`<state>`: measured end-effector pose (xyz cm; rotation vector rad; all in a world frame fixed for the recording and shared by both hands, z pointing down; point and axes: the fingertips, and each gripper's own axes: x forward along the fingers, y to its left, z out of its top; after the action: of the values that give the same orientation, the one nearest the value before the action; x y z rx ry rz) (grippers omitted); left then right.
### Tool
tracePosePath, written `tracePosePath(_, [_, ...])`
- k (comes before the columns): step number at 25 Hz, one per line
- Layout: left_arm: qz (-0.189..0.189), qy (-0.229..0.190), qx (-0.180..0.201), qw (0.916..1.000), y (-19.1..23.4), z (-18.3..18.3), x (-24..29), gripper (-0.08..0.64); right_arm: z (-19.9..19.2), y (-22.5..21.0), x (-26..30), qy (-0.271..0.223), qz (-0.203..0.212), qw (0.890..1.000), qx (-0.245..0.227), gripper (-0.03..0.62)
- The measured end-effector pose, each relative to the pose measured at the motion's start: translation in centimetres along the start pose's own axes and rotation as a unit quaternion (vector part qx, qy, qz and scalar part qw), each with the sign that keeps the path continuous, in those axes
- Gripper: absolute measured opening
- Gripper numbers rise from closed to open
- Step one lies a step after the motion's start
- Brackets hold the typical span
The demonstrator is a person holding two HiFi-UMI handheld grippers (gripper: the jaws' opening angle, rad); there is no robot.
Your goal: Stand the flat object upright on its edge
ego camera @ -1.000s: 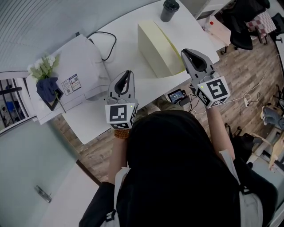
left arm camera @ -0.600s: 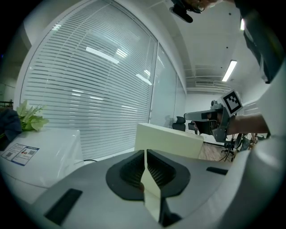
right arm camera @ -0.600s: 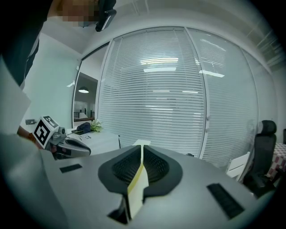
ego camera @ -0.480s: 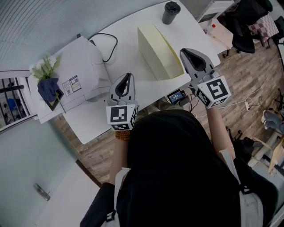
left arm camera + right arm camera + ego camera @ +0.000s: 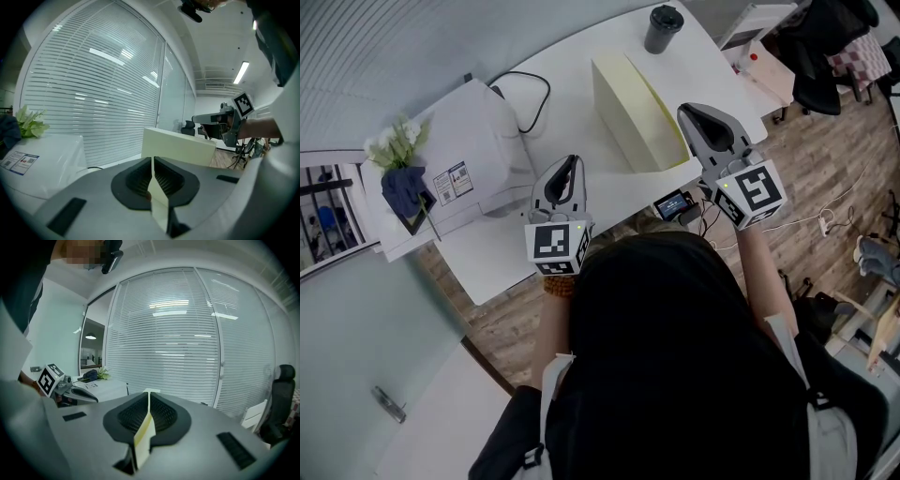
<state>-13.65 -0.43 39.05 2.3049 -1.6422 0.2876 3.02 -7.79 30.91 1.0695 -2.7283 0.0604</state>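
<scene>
Two grippers: both held over the near edge of the white table, one in each hand, well apart from each other.
Left gripper: jaws pressed fully together with nothing between them; the tips hang above the table near the front of the printer and point roughly toward the flat object.
Right gripper: jaws likewise closed, nothing clamped; the tips sit just beside the near right end of the flat object. Contact cannot be confirmed from any view.
Flat object: pale cream-yellow slab on the table, between the two grippers and farther back. The left gripper view shows its broad face upright, the slab resting on a long edge.
Printer: white unit at the left of the table, bearing a label on its front, with a black cable looping behind it.
Cup: dark, lidded, upright at the far edge of the table, beyond the slab.
Plant: green with white flowers, at the far left beside the printer.
Small screen device: below the table edge, near the right gripper.
</scene>
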Motion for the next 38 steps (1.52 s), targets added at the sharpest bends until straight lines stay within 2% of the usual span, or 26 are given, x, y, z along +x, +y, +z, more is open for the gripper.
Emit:
tracePosePath(30, [0.012, 0.01, -0.004, 0.9999, 1.0, -0.6, 0.6, 0.021, -0.7, 1.0, 1.8, 0.018, 0.033, 0.999, -0.02, 0.008])
tracePosePath(38, [0.015, 0.011, -0.007, 0.9998, 1.2, -0.6, 0.9, 0.021, -2.4, 1.8, 2.6, 0.064, 0.06, 0.995, -0.039, 0.006])
